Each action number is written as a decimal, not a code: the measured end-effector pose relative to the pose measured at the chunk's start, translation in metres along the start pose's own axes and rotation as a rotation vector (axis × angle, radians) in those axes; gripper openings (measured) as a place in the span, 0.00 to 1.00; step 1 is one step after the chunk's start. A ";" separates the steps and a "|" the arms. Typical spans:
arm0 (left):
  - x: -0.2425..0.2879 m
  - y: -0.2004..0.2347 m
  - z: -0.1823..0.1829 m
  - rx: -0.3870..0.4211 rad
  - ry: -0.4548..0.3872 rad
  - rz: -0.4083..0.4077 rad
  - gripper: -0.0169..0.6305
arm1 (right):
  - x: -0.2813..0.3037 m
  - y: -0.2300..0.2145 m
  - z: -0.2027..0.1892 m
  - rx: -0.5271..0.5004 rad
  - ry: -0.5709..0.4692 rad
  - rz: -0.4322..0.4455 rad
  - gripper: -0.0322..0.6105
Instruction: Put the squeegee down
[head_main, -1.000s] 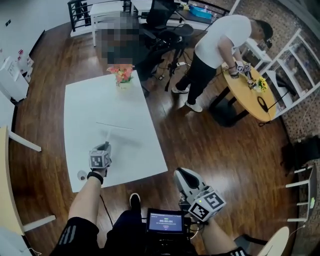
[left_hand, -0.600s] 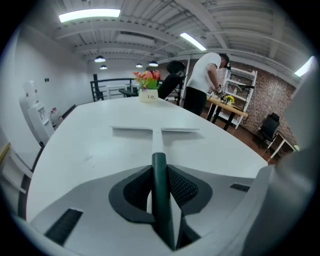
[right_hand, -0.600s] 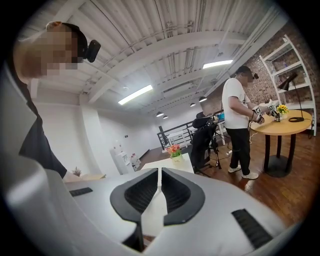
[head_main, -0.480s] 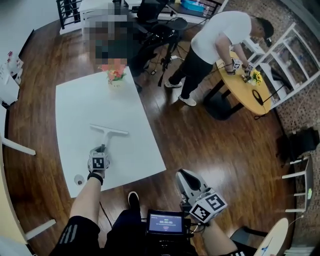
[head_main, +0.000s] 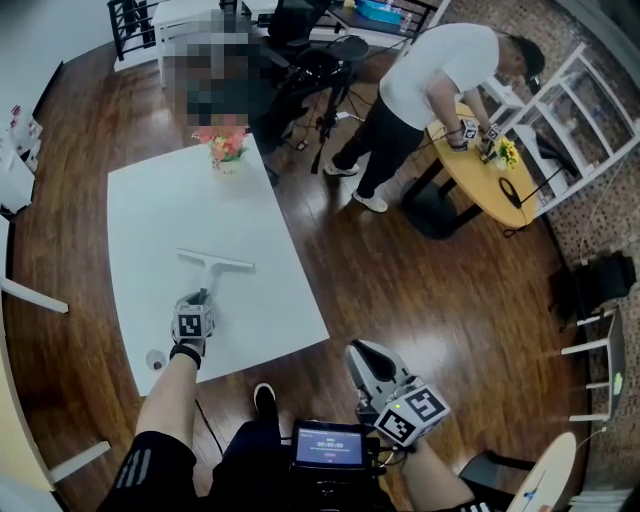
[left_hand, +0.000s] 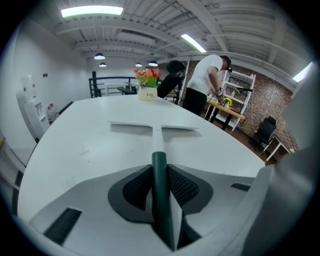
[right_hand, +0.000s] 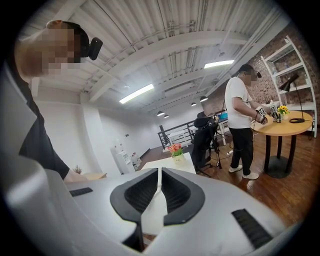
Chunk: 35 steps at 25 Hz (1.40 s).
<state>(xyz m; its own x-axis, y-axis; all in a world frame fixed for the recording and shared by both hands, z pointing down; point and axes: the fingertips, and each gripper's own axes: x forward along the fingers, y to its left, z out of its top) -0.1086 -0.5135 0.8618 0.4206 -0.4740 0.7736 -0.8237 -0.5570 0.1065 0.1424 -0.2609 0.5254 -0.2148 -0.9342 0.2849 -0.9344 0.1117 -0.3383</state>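
Note:
The squeegee (head_main: 213, 263) has a white blade, a white neck and a dark green handle (left_hand: 159, 175). Its blade (left_hand: 152, 125) lies flat on the white table (head_main: 150, 220), pointing away from me. My left gripper (head_main: 199, 301) is low over the near part of the table. Its pads still touch the green handle on both sides while the jaws are opening (left_hand: 159, 167). My right gripper (head_main: 366, 362) hovers off the table over the wooden floor, shut with nothing between its pads (right_hand: 159, 186).
A pot of flowers (head_main: 224, 150) stands at the table's far edge, and a small white round thing (head_main: 156, 358) sits at its near left corner. A person in a white shirt (head_main: 425, 80) works at a round wooden table (head_main: 490, 185) at the right. A screen (head_main: 328, 445) is below me.
The left gripper has come down toward the table with the squeegee. The blade, held above the surface before, now rests flat on it. The right gripper has stayed put.

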 end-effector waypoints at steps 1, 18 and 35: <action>0.001 -0.001 0.000 -0.004 -0.003 -0.012 0.19 | 0.000 0.001 -0.001 -0.003 -0.001 0.003 0.12; -0.112 -0.020 0.071 0.032 -0.299 -0.116 0.34 | -0.027 0.025 0.024 -0.051 -0.081 0.099 0.12; -0.474 -0.196 0.026 0.149 -0.747 -0.053 0.34 | -0.173 0.051 0.036 -0.138 -0.202 0.329 0.12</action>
<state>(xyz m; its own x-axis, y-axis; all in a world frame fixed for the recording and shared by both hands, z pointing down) -0.1363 -0.1978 0.4581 0.6475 -0.7499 0.1358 -0.7573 -0.6530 0.0050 0.1424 -0.1059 0.4268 -0.4613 -0.8872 -0.0048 -0.8574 0.4472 -0.2549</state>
